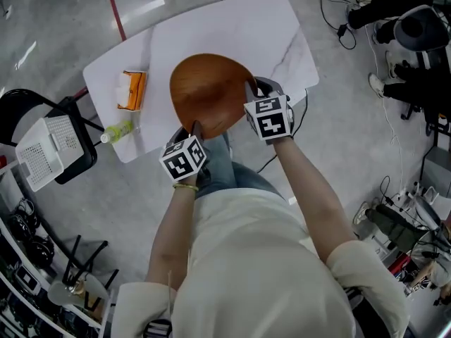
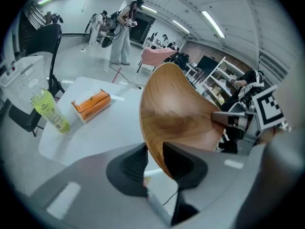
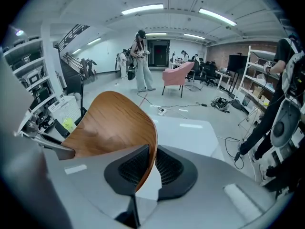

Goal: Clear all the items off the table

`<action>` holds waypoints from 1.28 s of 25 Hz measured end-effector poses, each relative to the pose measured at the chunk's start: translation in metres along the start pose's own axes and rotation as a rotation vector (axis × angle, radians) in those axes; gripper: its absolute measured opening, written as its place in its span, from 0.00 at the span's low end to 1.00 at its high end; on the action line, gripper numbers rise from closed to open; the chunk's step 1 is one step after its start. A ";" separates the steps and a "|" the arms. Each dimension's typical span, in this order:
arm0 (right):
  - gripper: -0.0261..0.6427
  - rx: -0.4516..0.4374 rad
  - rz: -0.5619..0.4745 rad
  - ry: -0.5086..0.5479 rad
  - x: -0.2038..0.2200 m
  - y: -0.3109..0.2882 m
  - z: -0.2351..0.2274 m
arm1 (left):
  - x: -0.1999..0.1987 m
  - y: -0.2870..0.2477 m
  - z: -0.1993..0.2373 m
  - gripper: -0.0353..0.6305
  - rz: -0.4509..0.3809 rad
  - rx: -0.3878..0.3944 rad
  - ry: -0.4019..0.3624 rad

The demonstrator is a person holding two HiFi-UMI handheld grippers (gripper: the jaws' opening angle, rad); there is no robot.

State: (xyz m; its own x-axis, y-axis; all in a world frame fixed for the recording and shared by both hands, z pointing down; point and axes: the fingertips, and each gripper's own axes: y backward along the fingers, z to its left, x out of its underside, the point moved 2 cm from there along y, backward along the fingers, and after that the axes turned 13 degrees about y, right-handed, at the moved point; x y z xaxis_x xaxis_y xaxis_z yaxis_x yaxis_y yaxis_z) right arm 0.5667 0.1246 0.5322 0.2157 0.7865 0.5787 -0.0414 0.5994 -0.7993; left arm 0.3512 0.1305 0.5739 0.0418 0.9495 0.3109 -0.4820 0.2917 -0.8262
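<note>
We hold the wooden bowl (image 1: 208,90) over the white table (image 1: 232,27), our left gripper (image 1: 194,127) pinching its rim at seven o'clock and our right gripper (image 1: 251,90) clamped on it at three o'clock.

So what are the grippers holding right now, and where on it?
Both hold the wooden bowl by its rim: the left gripper on the near edge, the right gripper on the right edge.

Lab or workshop by the look of it: bare concrete floor (image 1: 63,20), loose cables (image 3: 220,102), open shelves (image 3: 256,79) of gear, strip lights (image 3: 142,8) overhead.
</note>
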 end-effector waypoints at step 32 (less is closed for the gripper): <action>0.10 0.060 -0.163 -0.035 0.035 0.174 0.066 | 0.064 0.148 -0.005 0.17 -0.151 0.071 -0.083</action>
State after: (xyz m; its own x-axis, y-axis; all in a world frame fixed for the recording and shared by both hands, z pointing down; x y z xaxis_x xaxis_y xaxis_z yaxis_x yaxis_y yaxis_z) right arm 0.5022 0.2665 0.4243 0.1905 0.6819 0.7062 -0.0671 0.7268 -0.6836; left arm 0.2871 0.2348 0.4686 0.0479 0.8819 0.4690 -0.5360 0.4189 -0.7329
